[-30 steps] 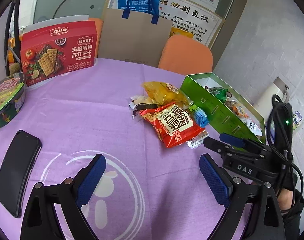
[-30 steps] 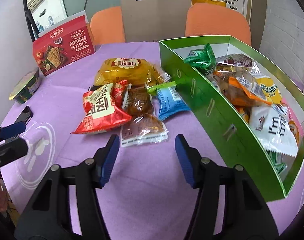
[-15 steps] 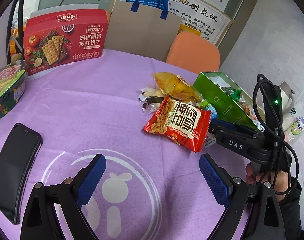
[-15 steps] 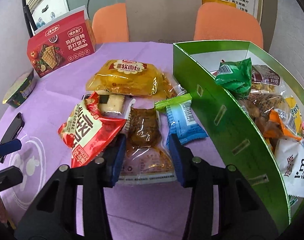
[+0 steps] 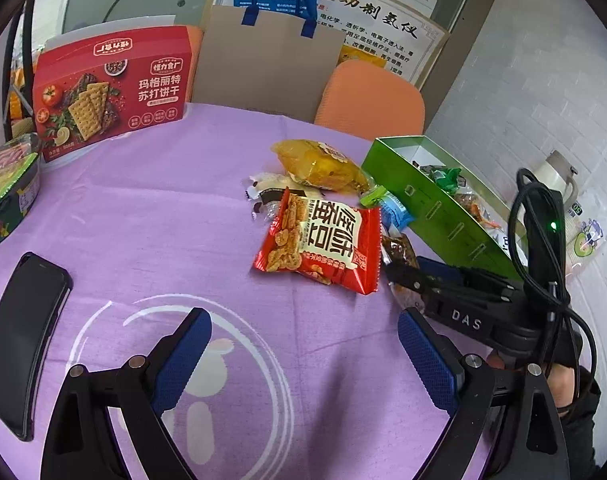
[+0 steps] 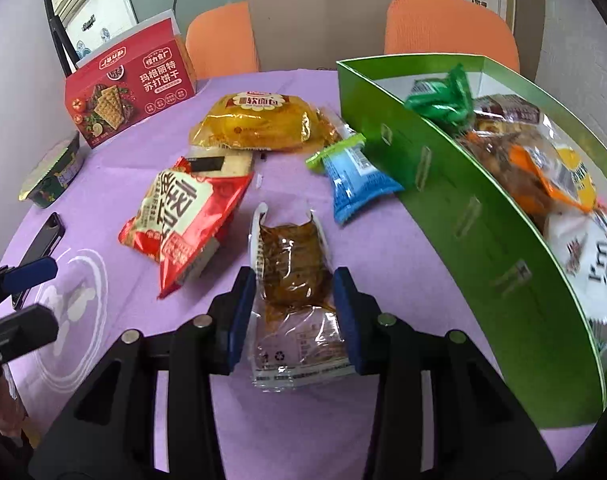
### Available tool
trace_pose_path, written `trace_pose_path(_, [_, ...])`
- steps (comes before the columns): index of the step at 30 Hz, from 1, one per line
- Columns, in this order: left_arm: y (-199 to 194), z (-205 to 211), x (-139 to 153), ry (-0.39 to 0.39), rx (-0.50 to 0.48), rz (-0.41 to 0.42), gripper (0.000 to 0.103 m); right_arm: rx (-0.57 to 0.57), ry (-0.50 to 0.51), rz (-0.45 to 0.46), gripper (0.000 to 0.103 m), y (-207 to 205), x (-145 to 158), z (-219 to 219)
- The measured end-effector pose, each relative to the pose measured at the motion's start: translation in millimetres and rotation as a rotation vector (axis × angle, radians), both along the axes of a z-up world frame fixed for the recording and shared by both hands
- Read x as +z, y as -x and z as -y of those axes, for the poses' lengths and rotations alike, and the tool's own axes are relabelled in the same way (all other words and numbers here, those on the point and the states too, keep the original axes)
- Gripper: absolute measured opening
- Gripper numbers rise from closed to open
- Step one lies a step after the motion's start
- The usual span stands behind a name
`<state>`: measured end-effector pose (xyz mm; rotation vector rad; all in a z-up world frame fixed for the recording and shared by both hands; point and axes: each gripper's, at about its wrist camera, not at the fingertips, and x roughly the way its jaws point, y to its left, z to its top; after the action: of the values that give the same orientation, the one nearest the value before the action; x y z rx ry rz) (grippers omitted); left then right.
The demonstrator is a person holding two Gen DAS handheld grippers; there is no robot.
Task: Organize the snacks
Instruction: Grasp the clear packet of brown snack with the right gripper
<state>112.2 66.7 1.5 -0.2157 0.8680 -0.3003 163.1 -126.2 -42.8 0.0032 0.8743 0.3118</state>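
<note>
My right gripper (image 6: 294, 280) is shut on a clear packet of brown snack (image 6: 291, 264), one finger pressing each long side so its far end curls up. The same packet (image 5: 399, 248) shows in the left wrist view beside the right gripper (image 5: 403, 270). On the purple cloth lie a red chip bag (image 6: 183, 216), a yellow bread bag (image 6: 255, 120), a blue-and-green packet (image 6: 355, 178) and a cracker packet (image 6: 223, 164). The green box (image 6: 483, 220) at right holds several snacks. My left gripper (image 5: 301, 320) hangs open over bare cloth, short of the red chip bag (image 5: 323, 240).
A red cracker box (image 5: 111, 88) stands at the back left and a noodle bowl (image 5: 7, 192) sits at the left edge. A black phone (image 5: 23, 336) lies near my left gripper. Orange chairs (image 5: 371, 100) and a paper bag (image 5: 271, 64) stand behind the table.
My right gripper moved forward over the clear brown-snack packet and its fingers closed onto its sides. The left gripper drifted slightly forward and stayed open.
</note>
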Motion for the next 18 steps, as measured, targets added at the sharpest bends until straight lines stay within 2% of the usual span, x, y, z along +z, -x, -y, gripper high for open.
trace_pose_path(9, [-6.4,24.0,10.3,-0.004,-0.037,-0.001,0.096,-0.062,-0.046,-0.007,0.044,56.2,1.1,36.8])
trace_pose_path(11, [-11.2,35.1,16.1,-0.006,-0.071,0.013,0.096,-0.07,-0.053,0.005,0.038,62.0,3.2,43.0])
trace_pose_path(15, [-27.7,68.7,30.1,-0.01,-0.136,0.05,0.096,-0.086,-0.061,0.029,0.038,67.9,8.6,53.5])
trace_pose_path(18, [-49.3,91.0,32.9,-0.019,-0.148,0.06,0.096,-0.095,-0.062,0.027,0.038,70.3,8.4,60.6])
